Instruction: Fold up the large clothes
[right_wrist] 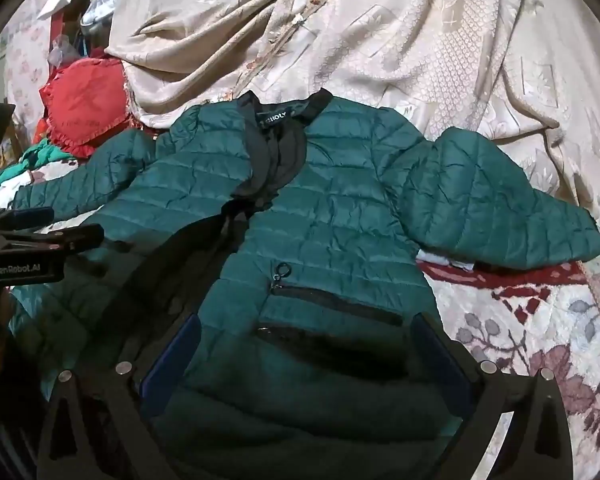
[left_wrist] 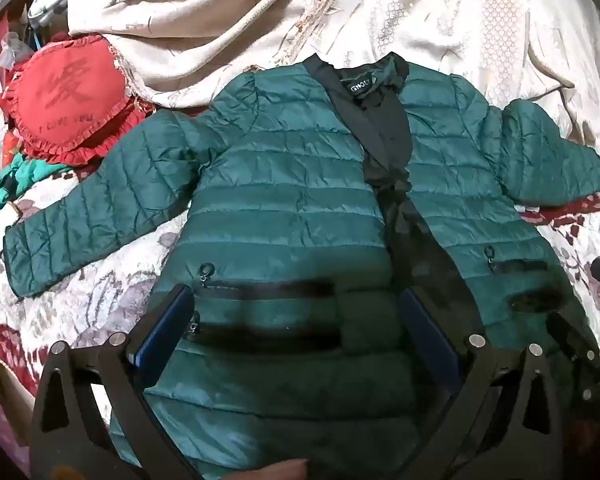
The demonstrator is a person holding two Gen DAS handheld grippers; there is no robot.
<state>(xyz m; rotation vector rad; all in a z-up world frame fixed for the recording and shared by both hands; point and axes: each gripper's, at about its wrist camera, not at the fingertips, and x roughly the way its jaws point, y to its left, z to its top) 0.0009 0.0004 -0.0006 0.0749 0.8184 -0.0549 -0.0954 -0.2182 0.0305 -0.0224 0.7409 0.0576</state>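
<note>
A dark green quilted jacket [left_wrist: 284, 184] lies front-up on the bed, collar away from me, sleeves spread to both sides, the front slightly open with black lining showing. It also shows in the right wrist view [right_wrist: 332, 224]. My left gripper [left_wrist: 296, 300] is open, its blue-padded fingers [left_wrist: 168, 320] spread over the jacket's left front near the zip pockets. My right gripper [right_wrist: 308, 332] is open over the right front pocket. The left gripper shows at the left edge of the right wrist view [right_wrist: 52, 228].
A floral bedspread [right_wrist: 520, 320] covers the bed. A crumpled beige patterned blanket [left_wrist: 300, 20] lies behind the jacket. A red frilled heart cushion [left_wrist: 68, 96] and green cloth [left_wrist: 16, 184] sit at the far left.
</note>
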